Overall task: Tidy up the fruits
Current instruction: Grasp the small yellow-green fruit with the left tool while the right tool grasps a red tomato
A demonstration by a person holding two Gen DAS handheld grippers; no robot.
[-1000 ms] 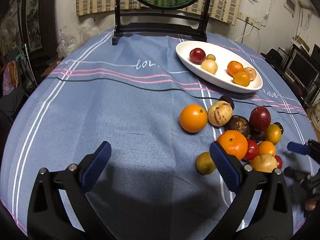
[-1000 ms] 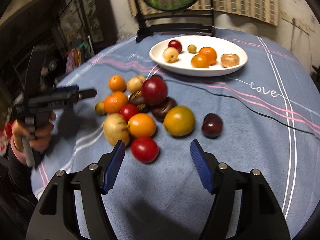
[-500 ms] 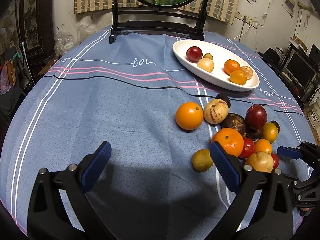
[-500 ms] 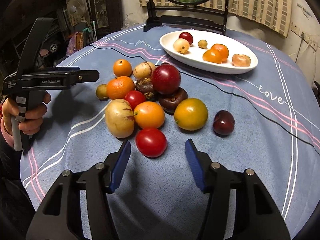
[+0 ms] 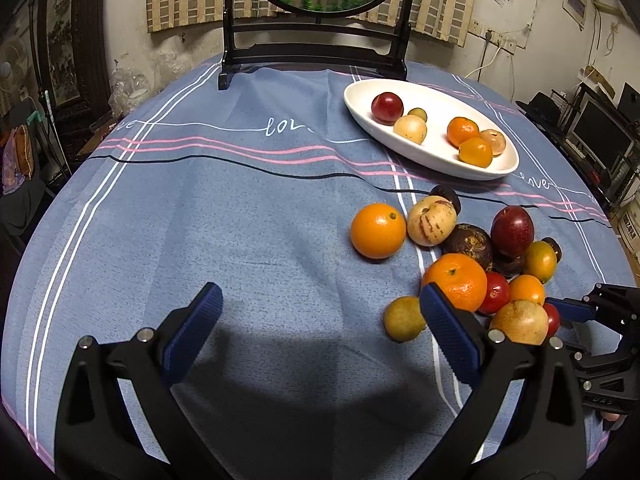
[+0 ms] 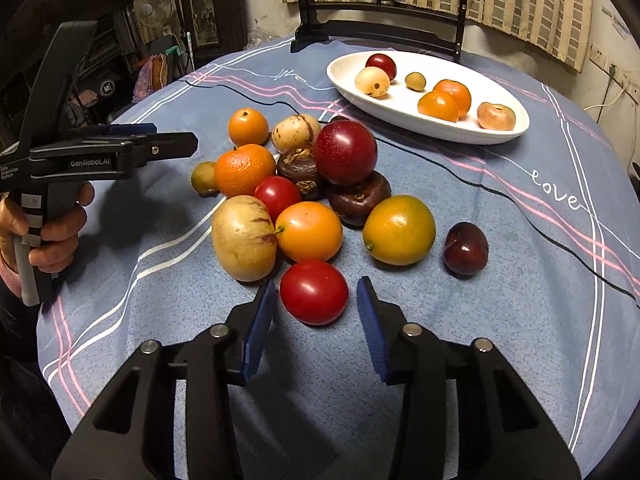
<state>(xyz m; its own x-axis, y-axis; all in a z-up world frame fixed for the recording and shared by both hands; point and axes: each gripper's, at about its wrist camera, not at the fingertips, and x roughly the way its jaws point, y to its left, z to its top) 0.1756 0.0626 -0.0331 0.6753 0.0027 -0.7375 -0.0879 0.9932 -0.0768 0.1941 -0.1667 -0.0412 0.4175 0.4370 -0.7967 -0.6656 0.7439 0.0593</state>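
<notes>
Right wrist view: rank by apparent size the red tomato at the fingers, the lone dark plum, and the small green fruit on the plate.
1. red tomato, though it is nearest the camera
2. dark plum
3. small green fruit on the white plate, farthest, so true size is unsure

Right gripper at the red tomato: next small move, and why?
Probably finish closing, then lift. The right gripper has its jaws closing with the red tomato between its pads, narrow gaps showing on both sides. The white dish has bare room.
</notes>
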